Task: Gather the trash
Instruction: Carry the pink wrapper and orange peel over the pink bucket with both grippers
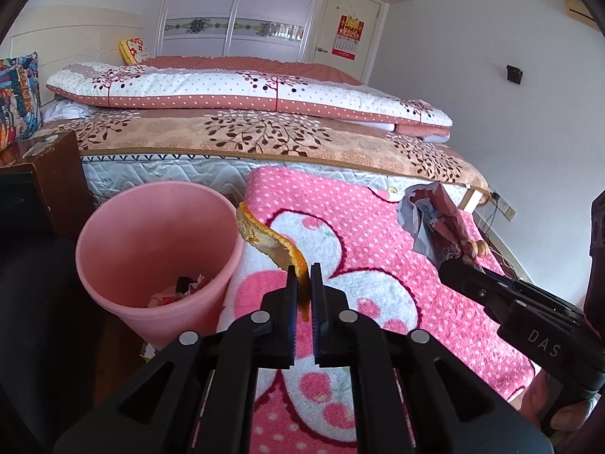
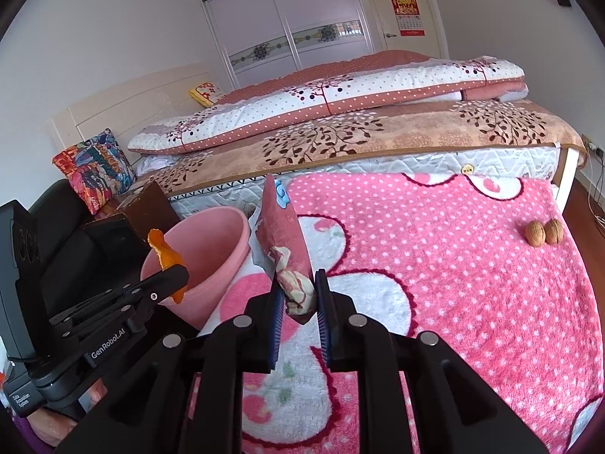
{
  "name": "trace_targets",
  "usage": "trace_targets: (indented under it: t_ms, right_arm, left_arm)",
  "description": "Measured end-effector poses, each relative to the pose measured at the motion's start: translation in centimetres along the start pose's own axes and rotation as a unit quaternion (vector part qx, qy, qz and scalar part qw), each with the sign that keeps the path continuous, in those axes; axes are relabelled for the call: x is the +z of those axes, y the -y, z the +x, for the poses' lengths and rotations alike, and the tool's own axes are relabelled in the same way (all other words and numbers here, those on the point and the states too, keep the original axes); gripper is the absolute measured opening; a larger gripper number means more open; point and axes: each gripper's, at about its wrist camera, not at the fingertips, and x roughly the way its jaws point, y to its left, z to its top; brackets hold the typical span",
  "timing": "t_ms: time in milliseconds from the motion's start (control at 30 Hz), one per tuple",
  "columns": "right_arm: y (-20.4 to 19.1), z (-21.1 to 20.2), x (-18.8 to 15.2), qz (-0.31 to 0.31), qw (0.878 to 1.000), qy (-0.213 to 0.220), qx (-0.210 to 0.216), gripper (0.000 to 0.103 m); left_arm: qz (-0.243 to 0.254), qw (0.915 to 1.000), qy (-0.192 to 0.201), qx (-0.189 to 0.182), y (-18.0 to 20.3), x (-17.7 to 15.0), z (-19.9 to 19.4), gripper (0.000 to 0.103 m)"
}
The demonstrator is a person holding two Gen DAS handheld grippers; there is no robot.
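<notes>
My left gripper (image 1: 303, 276) is shut on an orange peel (image 1: 270, 240) and holds it above the pink blanket, just right of the pink trash bin (image 1: 151, 249). The bin holds some trash at its bottom. In the right wrist view the peel (image 2: 166, 255) hangs beside the bin's rim (image 2: 227, 223). My right gripper (image 2: 298, 283) is shut on a crumpled red snack wrapper (image 2: 283, 246), held up to the right of the bin. The wrapper also shows in the left wrist view (image 1: 435, 215).
Two walnuts (image 2: 544, 231) lie on the pink dotted blanket (image 2: 453, 283) at the right. A dark wooden nightstand (image 1: 56, 174) stands left of the bin. The bed with folded quilts (image 1: 245, 94) lies behind.
</notes>
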Motion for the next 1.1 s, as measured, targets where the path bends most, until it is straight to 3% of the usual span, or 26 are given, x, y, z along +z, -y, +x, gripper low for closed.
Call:
trace_targets:
  t_ms: [333,767,1100]
  right_arm:
    - [-3.4,3.0,2.9,-0.036,0.998,-0.005,0.042,0.016]
    - [-8.0,10.6,4.5,-0.060,0.992,-0.056,0.097,0.016]
    - [-10.2,16.1,3.6,-0.079,0.987,-0.100,0.100,0.016]
  left_arm:
    - [-0.002,0.9985,0.028,0.047,-2.9,1.3,-0.5,0.006]
    - [-0.061,0.9939,-0.009,0.091,-10.5,1.0,2.4,0.006]
    - [-0.084,0.9922,-0.027,0.088,-13.2,0.2,4.1,0.006]
